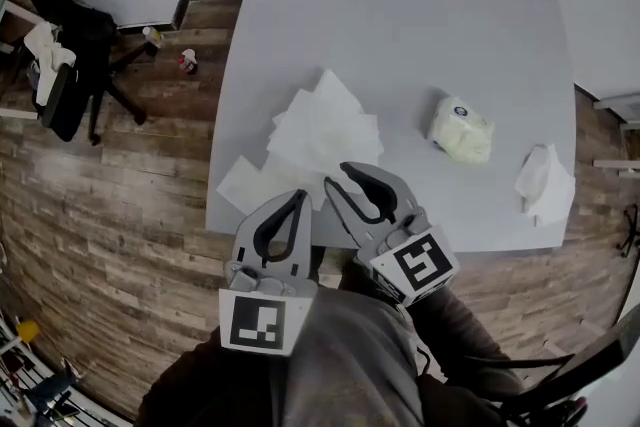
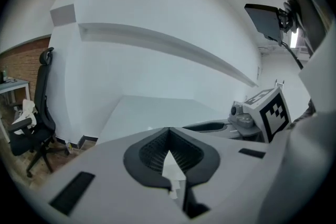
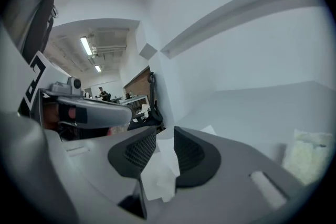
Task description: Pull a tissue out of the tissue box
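A soft pack of tissues lies on the grey table, right of centre. Several pulled white tissues are piled left of it, reaching the near edge. Both grippers hover side by side over that near edge. My right gripper is open, and a limp tissue hangs loose in the gap between its pads. My left gripper has its tips closed together, with a sliver of white tissue caught between the pads.
A crumpled tissue sits at the table's right near corner. A black office chair stands on the wooden floor to the left. White walls lie beyond the table's far side.
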